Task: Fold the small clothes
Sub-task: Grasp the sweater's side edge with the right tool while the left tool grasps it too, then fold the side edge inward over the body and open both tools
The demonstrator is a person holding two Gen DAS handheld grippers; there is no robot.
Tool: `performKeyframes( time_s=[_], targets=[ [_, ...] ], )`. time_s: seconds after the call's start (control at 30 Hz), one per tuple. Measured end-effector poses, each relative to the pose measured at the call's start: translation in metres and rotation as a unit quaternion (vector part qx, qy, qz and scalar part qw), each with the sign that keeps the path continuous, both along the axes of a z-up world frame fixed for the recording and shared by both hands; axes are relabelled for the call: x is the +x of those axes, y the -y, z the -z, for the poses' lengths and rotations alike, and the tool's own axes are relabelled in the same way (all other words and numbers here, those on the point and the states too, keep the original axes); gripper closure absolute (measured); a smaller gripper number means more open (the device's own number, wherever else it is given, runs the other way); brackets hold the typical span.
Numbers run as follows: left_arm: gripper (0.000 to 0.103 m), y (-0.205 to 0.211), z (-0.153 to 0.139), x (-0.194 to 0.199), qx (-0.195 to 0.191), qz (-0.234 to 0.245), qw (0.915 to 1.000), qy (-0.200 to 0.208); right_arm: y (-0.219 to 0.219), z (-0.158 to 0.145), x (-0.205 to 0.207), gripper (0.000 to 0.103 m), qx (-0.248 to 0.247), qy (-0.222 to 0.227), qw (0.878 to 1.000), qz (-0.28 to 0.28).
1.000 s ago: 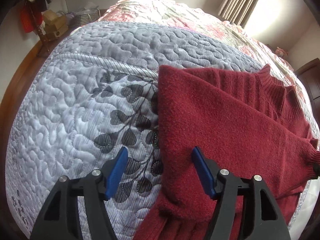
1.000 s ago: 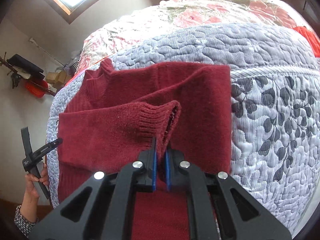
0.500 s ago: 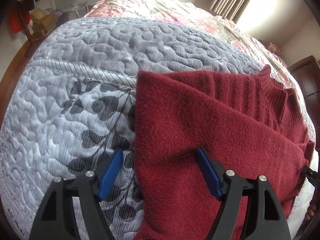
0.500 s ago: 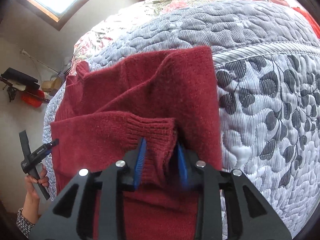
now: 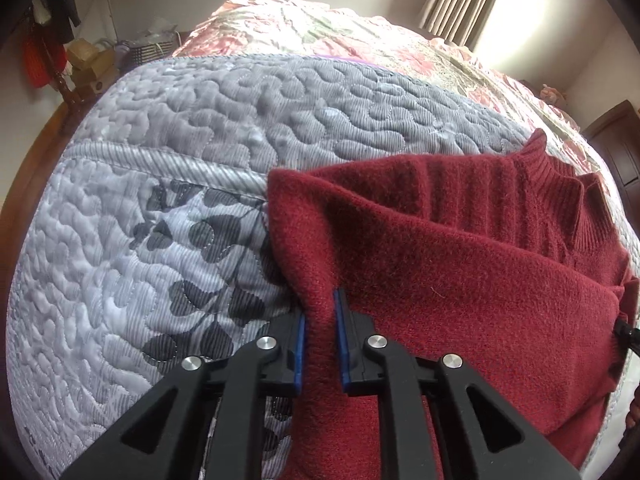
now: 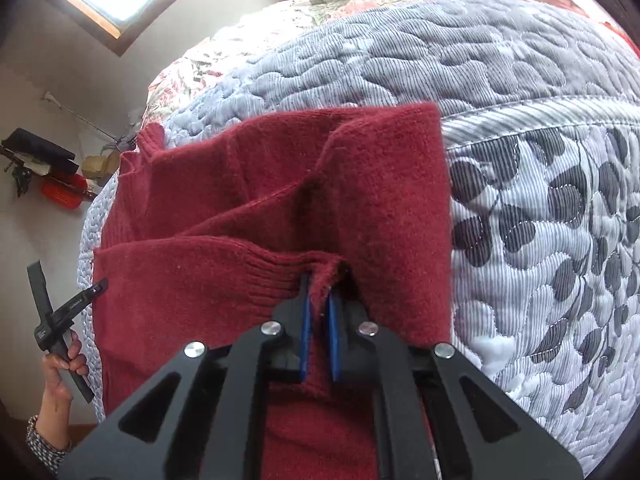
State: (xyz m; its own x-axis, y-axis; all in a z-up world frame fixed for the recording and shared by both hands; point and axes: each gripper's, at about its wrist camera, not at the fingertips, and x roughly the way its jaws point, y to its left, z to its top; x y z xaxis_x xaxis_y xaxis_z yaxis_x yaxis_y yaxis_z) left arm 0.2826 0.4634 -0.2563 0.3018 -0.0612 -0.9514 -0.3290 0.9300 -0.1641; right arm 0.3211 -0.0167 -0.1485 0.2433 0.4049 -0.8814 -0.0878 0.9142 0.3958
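Observation:
A dark red knit sweater [image 5: 460, 264] lies on a grey quilted cover [image 5: 168, 184], its ribbed collar [image 5: 568, 196] at the far right in the left wrist view. My left gripper [image 5: 320, 320] is shut on the sweater's left edge, which rises in a pinched ridge between the blue pads. In the right wrist view the sweater [image 6: 392, 200] has a sleeve folded across it, ending in a ribbed cuff [image 6: 276, 276]. My right gripper [image 6: 319, 316] is shut on the red fabric right beside that cuff.
The grey leaf-print quilt [image 6: 552, 220] spreads to the right of the sweater, with a floral bedspread [image 5: 320, 24] beyond. A hand [image 6: 60, 372] holds a black tool [image 6: 56, 320] at the bed's edge. Boxes and red items [image 5: 80, 64] stand by the wall.
My left gripper moved onto the sweater's edge and went from open to shut on it. My right gripper let go of the cuff half a second ago and has shut again beside it.

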Motion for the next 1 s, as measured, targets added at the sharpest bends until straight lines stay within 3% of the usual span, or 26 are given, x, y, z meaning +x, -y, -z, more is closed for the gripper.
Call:
performKeyframes(
  time_s=[0.1,0.13,0.23,0.27,0.37,0.43,0.63,0.77,0.83,0.9,1.0],
  targets=[
    [0.084,0.005,-0.001,0.001,0.012,0.003,0.9999,-0.005,0.002,-0.003,0.001,0.095,0.004,-0.006,1.0,0.004],
    [0.082,0.007,-0.004,0.001,0.011,0.001,0.9999,-0.006,0.004,-0.006,0.0,0.091,0.01,-0.008,1.0,0.007],
    [0.062,0.006,-0.018,-0.01,-0.001,-0.011,0.9999,-0.001,0.014,-0.021,-0.011,0.073,0.01,0.003,1.0,0.019],
    [0.056,0.006,-0.022,-0.016,0.001,-0.011,0.9999,-0.002,0.016,-0.025,-0.016,0.073,0.002,0.007,1.0,0.019],
    [0.054,0.007,-0.028,-0.035,-0.003,-0.011,0.9999,-0.003,0.017,-0.028,-0.029,0.072,-0.008,0.01,1.0,0.013],
    [0.054,0.012,-0.025,-0.042,0.003,-0.008,0.9999,-0.008,0.015,-0.019,-0.032,0.087,-0.036,0.0,0.999,0.01],
    [0.052,0.024,-0.007,-0.052,0.021,-0.007,0.9994,-0.027,0.017,0.0,-0.039,0.091,-0.032,-0.009,0.999,0.029],
    [0.052,0.02,-0.027,-0.063,-0.002,-0.006,0.9998,-0.018,0.027,-0.023,-0.058,0.078,-0.005,0.007,1.0,0.026],
    [0.042,0.017,-0.041,-0.079,-0.01,0.008,0.9999,-0.012,0.034,-0.038,-0.075,0.067,-0.008,0.021,1.0,0.016],
    [0.034,0.017,-0.055,-0.104,-0.013,0.021,0.9997,-0.003,0.038,-0.047,-0.1,0.066,-0.024,0.026,0.999,-0.003],
    [0.034,0.022,-0.061,-0.148,-0.021,0.039,0.9989,-0.016,0.041,-0.05,-0.144,0.066,-0.035,0.021,0.999,-0.03]
  ],
)
